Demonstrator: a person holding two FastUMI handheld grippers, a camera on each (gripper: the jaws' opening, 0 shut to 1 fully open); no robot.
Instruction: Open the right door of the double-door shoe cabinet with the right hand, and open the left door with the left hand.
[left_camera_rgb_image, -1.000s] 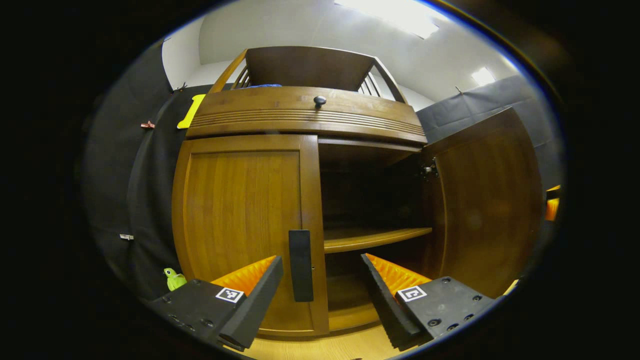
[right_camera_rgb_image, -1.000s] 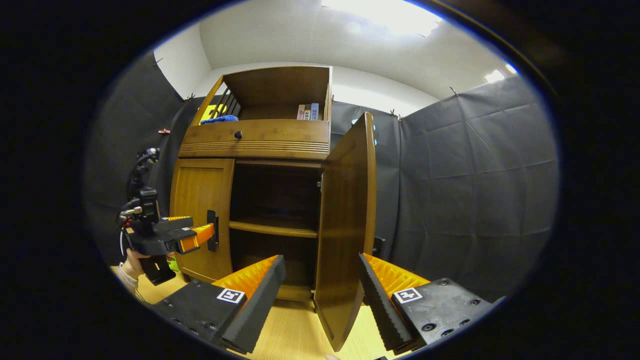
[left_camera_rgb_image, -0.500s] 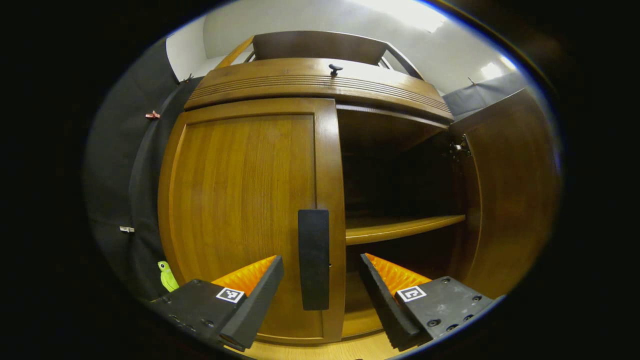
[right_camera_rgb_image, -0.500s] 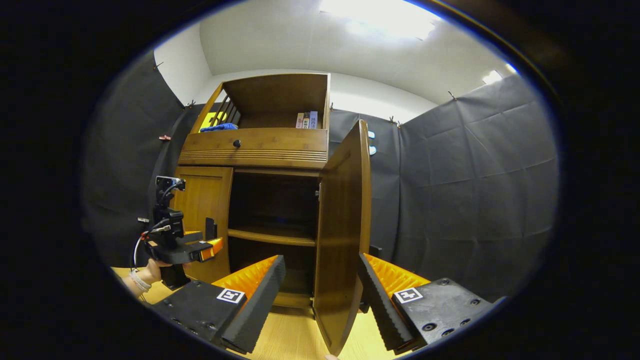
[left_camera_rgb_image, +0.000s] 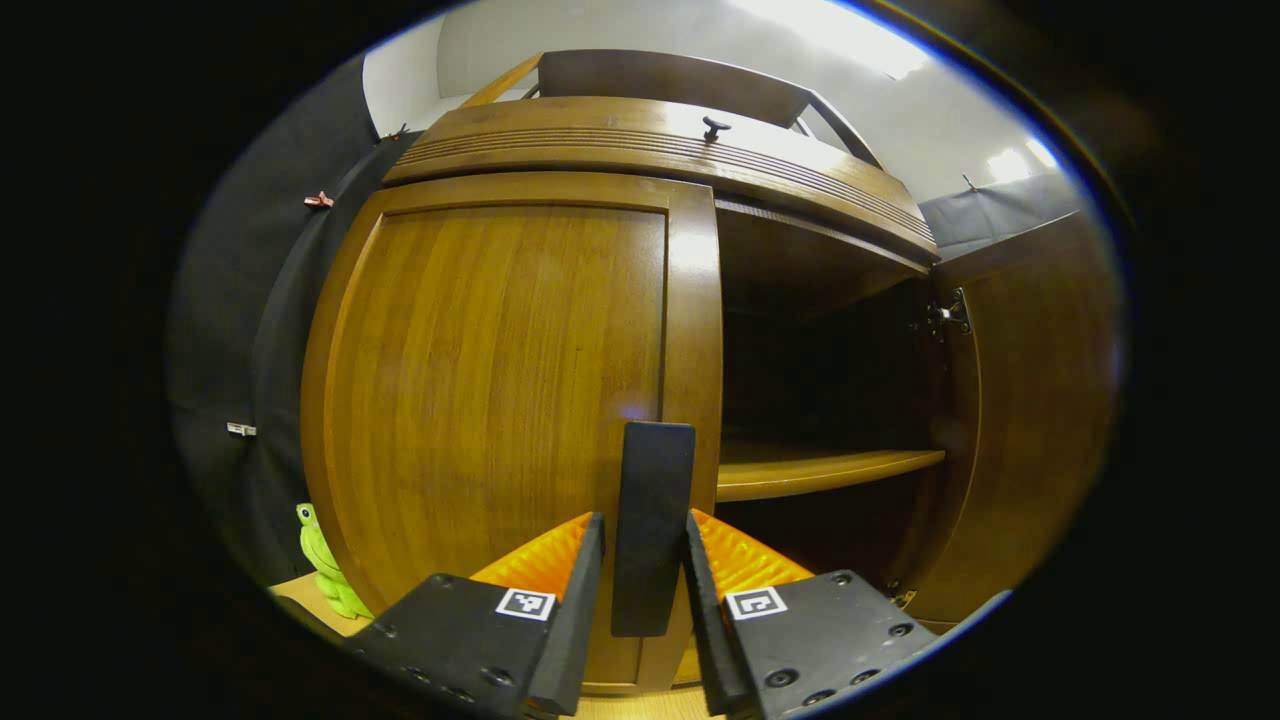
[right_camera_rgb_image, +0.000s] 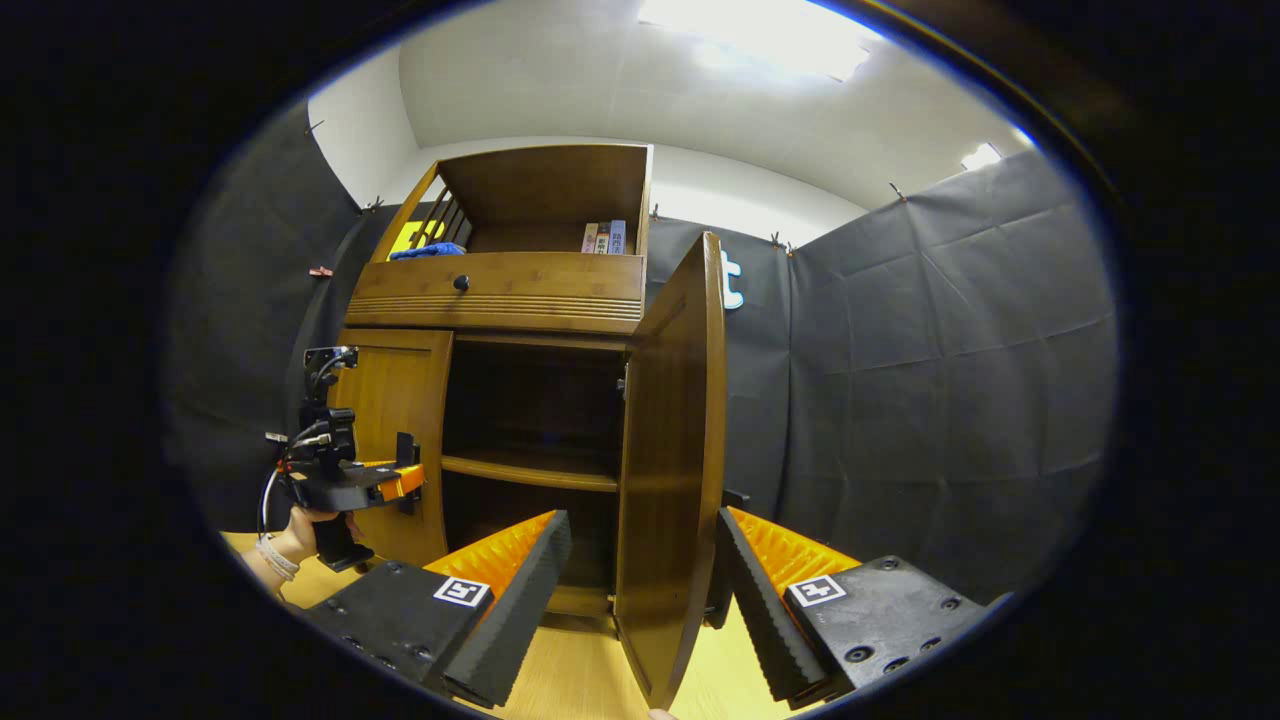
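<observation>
The left gripper (left_camera_rgb_image: 645, 600) is closing its fingers (left_camera_rgb_image: 575, 610) narrowly around the dark handle (left_camera_rgb_image: 652, 525) of the left door (left_camera_rgb_image: 490, 390), which is sitting shut on the cabinet (right_camera_rgb_image: 505, 290); firm contact cannot be told. Half a second ago those fingers were standing wide apart, short of the handle. The right gripper (right_camera_rgb_image: 640, 590) is holding wide open, straddling the edge of the open right door (right_camera_rgb_image: 675, 460) without touching it. The cabinet is standing on a pale wood floor (right_camera_rgb_image: 570, 680), backed by black cloth. A hand (right_camera_rgb_image: 300, 530) is holding the left gripper level at the handle.

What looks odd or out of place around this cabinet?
Little stands out. A green toy sits on the floor by the closed left door, an odd spot for it. The right door is simply open; nothing looks damaged or spilled.
</observation>
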